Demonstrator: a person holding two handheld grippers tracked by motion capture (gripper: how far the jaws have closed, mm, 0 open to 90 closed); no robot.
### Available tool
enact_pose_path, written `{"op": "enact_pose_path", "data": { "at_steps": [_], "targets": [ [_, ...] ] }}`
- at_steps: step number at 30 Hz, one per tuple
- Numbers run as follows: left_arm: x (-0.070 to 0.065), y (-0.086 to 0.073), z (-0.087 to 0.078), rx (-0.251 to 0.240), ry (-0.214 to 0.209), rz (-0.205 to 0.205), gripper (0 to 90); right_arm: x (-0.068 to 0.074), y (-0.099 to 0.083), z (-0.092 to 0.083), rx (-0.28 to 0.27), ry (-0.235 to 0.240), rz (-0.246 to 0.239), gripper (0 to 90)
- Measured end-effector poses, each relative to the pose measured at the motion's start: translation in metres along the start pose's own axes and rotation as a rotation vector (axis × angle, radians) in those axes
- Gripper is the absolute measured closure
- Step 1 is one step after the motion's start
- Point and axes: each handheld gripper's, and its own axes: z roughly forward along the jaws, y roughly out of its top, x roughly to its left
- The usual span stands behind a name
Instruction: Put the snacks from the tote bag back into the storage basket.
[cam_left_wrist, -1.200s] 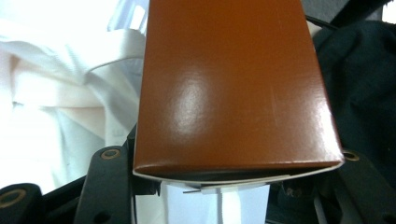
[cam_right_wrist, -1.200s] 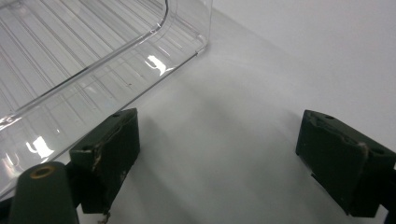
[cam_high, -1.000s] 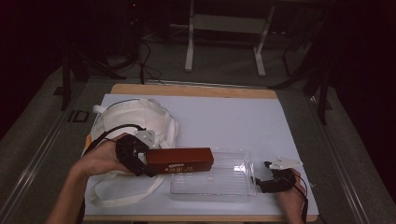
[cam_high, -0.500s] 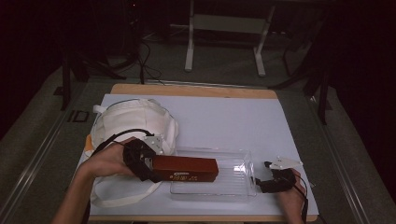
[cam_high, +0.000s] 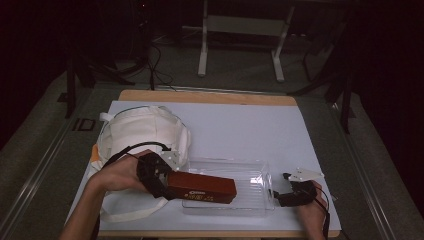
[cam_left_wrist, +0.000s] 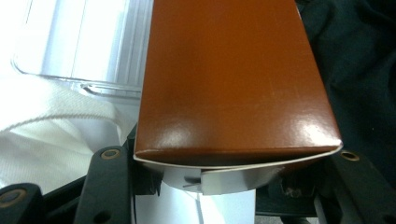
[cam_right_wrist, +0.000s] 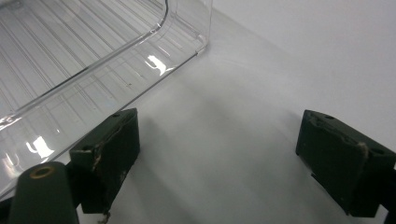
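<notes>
Left claw (cam_high: 162, 181) is clamped on one end of a long brown carton (cam_high: 202, 187); in the left gripper view the carton (cam_left_wrist: 233, 79) sits between the two black jaws, its end flap bowed slightly outward. From the high view the carton lies lengthways, its free end reaching over the clear plastic tray (cam_high: 250, 172) and its gripped end at the tray's left rim. Whether the carton's underside already rests on the tray floor cannot be told; it appears to sit low, slightly tilted.

Right claw (cam_high: 290, 196) stands apart and empty on the white counter (cam_high: 240, 125), just beside the tray's right end. The right gripper view shows its jaws wide, with the tray's corner (cam_right_wrist: 187, 32) ahead and nothing between them; the left-hand jaw is close against the tray wall, though contact cannot be confirmed.

A white cloth bag (cam_high: 142, 132) lies to the left on the counter, near the left hand (cam_high: 117, 172), its strap trailing toward the front edge.

Assessment: the work in hand appears to be loading the carton into the tray. The carton is gripped, carried and positioned over the tray. Outstanding: settle it flat inside the walls, release the left claw and withdraw. The right claw seems placed to steady the tray.
</notes>
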Motion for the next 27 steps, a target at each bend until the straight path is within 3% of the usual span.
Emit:
{"op": "enact_pose_path", "data": {
  "at_steps": [13,27],
  "targets": [
    [-0.005,0.017,0.018,0.076,0.015,0.065,43.7,0.0,0.0,0.0,0.001,0.0,-0.001,13.5],
    [-0.008,0.029,0.025,0.113,0.043,0.105,43.5,0.0,0.0,0.0,0.001,0.0,-0.001,13.5]
  ]
}}
